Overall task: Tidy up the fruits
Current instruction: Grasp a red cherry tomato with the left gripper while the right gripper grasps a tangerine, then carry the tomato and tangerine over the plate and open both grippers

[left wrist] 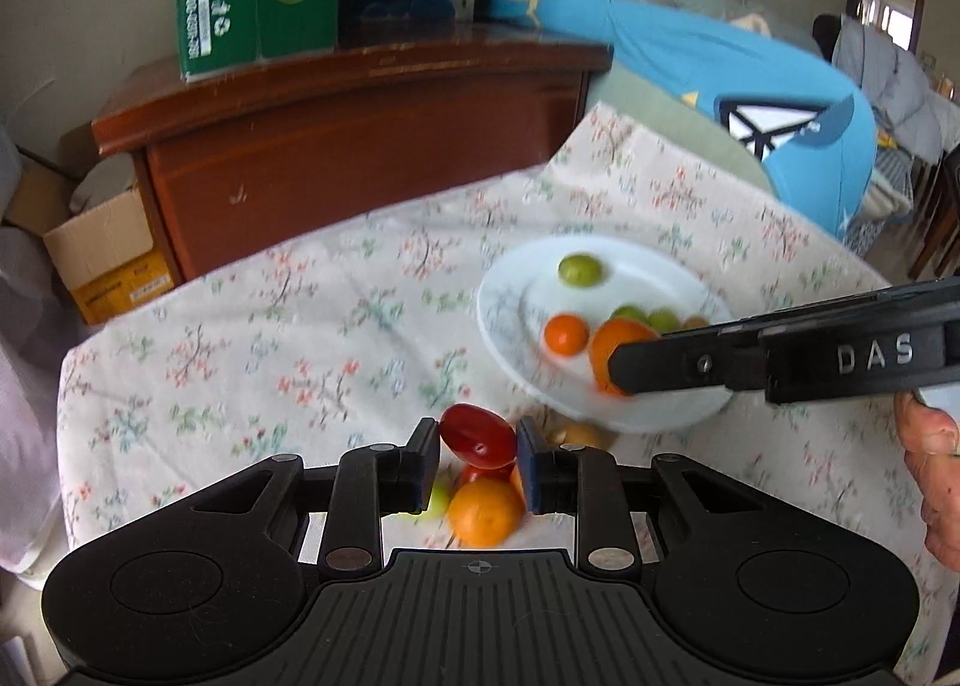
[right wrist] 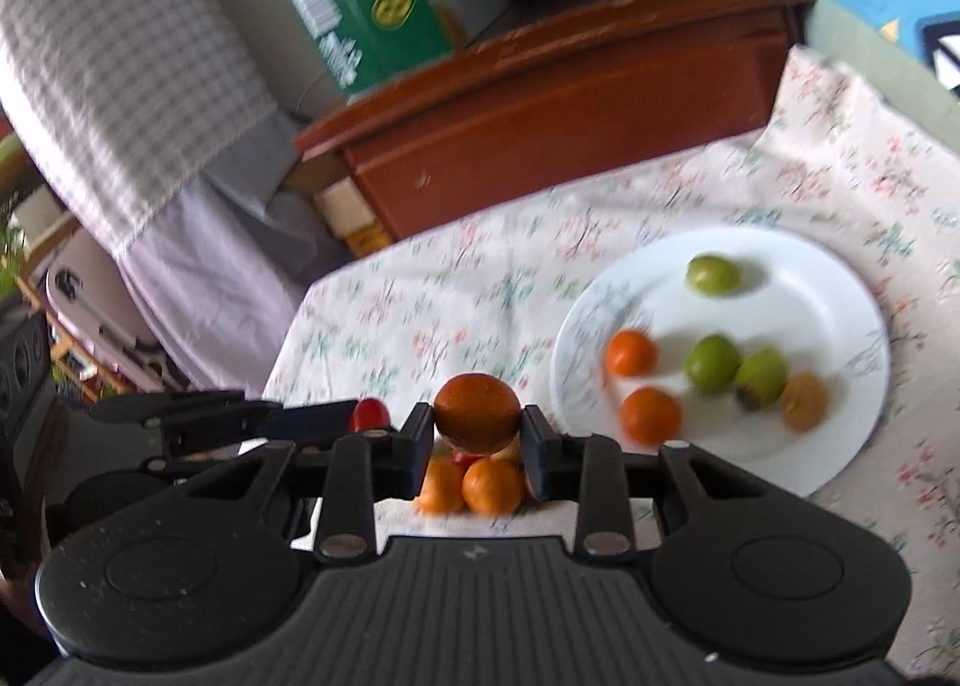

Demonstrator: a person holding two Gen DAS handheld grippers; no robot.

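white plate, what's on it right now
On the white plate lie three green fruits, two small orange fruits and one brownish fruit. Its near edge is hidden behind the right gripper in the right wrist view.

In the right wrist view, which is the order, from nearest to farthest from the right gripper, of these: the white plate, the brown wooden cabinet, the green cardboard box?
1. White plate, on the flowered cloth, right of the right gripper.
2. Brown wooden cabinet, behind the table.
3. Green cardboard box, on top of the cabinet, upper left.
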